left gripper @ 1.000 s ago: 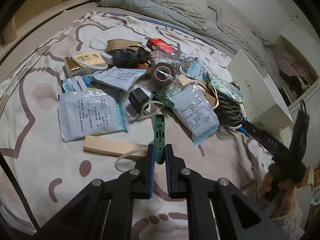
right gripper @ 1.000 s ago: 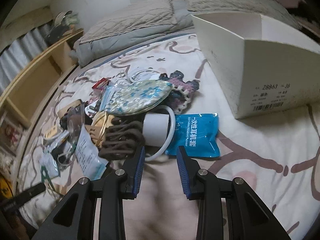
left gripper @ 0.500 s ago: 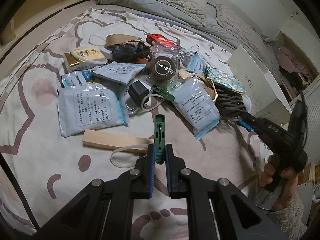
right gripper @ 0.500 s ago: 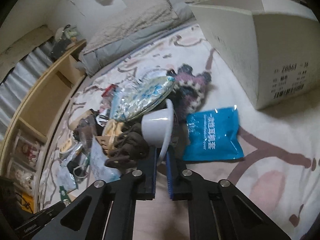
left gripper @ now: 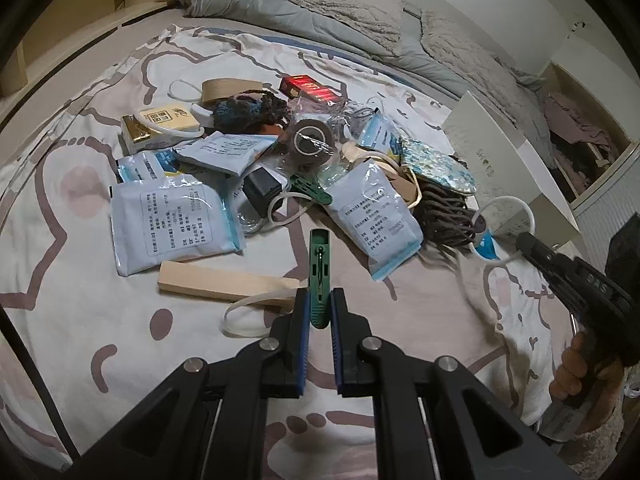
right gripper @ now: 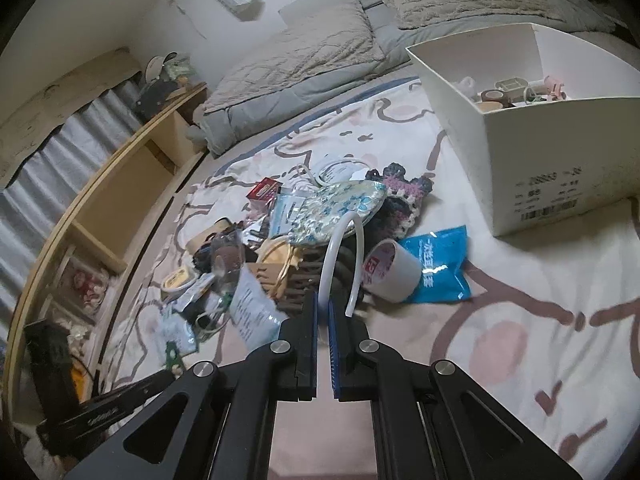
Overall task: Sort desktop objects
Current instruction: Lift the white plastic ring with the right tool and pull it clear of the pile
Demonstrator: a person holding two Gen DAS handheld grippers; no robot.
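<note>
**Both grippers closed on items over the bed clutter**

While the white ring point(right gripper: 340, 256) is pinched between the closed pads of the right gripper point(right gripper: 323, 308), it is held raised above the pile, arching over a white tape roll point(right gripper: 390, 270) and a blue packet point(right gripper: 436, 264). A green clothespin point(left gripper: 320, 276) is clamped in the left gripper point(left gripper: 320, 312), jaws fully closed on it, above a wooden block point(left gripper: 224, 282). The remaining clutter is spread across the patterned bedsheet point(left gripper: 80, 304). A white box point(right gripper: 560, 152), already holding small items, is seen just beyond the packet.
</note>
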